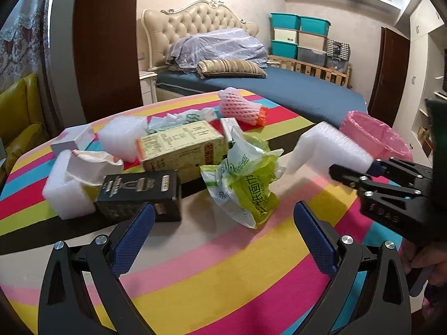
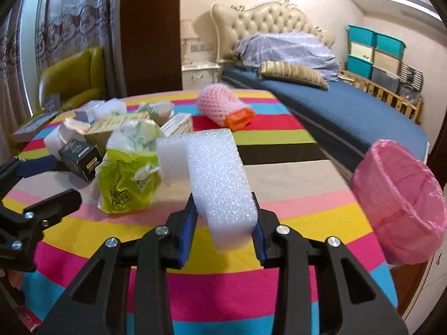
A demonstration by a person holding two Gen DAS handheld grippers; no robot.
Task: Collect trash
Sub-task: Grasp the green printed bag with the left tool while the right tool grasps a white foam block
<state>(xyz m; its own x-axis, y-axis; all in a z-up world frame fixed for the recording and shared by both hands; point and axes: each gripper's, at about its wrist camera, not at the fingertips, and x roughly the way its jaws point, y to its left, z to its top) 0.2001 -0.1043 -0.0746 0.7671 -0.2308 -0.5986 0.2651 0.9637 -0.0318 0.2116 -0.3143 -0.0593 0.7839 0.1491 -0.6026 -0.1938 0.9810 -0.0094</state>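
Right gripper (image 2: 226, 223) clamping white L-shaped foam block (image 2: 212, 164) | left gripper (image 1: 223, 231) gaping wide, empty | advice: keeping squeeze firm while carrying toward pink-lined bin (image 2: 399, 203), right of frame.

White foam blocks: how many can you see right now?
3: one foam block clamped in the right gripper, one behind the yellow carton, one at the pile's left edge. Others may be hidden.
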